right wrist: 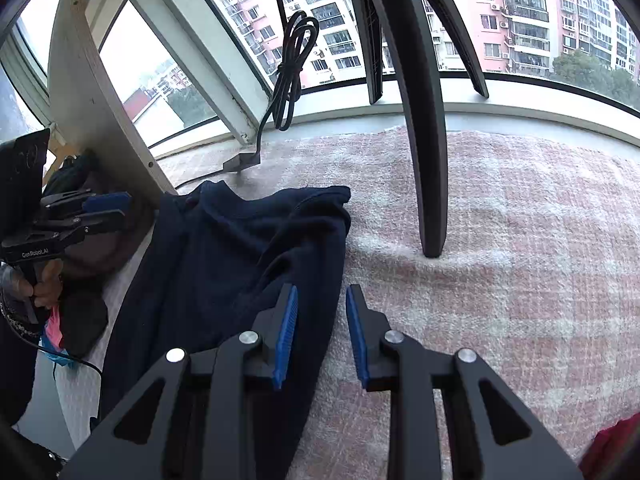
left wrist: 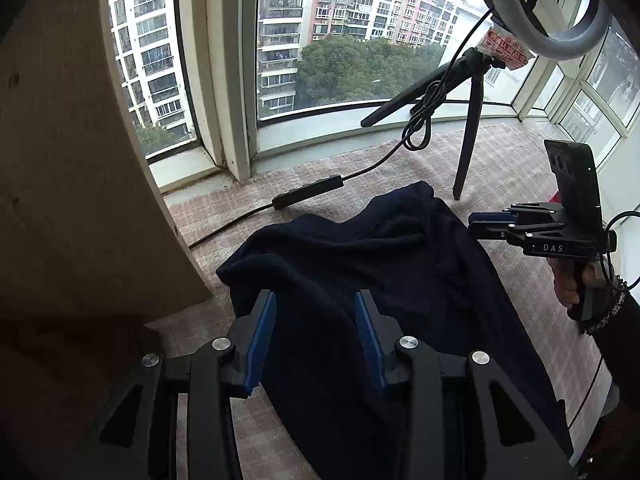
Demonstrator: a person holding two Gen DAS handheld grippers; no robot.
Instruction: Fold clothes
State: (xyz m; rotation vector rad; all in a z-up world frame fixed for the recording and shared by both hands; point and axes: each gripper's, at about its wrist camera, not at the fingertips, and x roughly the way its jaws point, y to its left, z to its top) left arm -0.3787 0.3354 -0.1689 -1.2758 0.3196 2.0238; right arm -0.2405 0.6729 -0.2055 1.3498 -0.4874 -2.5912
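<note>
Lying under left tool point(left wrist: 315, 300) — navy garment point(left wrist: 380, 280), beside right tool point(right wrist: 321, 294).

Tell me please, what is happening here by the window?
A person is folding a dark navy garment on a pink checked blanket. Each hand carries a hand-held gripper. The left hand-held gripper is open above the garment, gripping nothing. The right hand-held gripper is open at the garment's edge, also empty. A tripod stands nearby.
</note>
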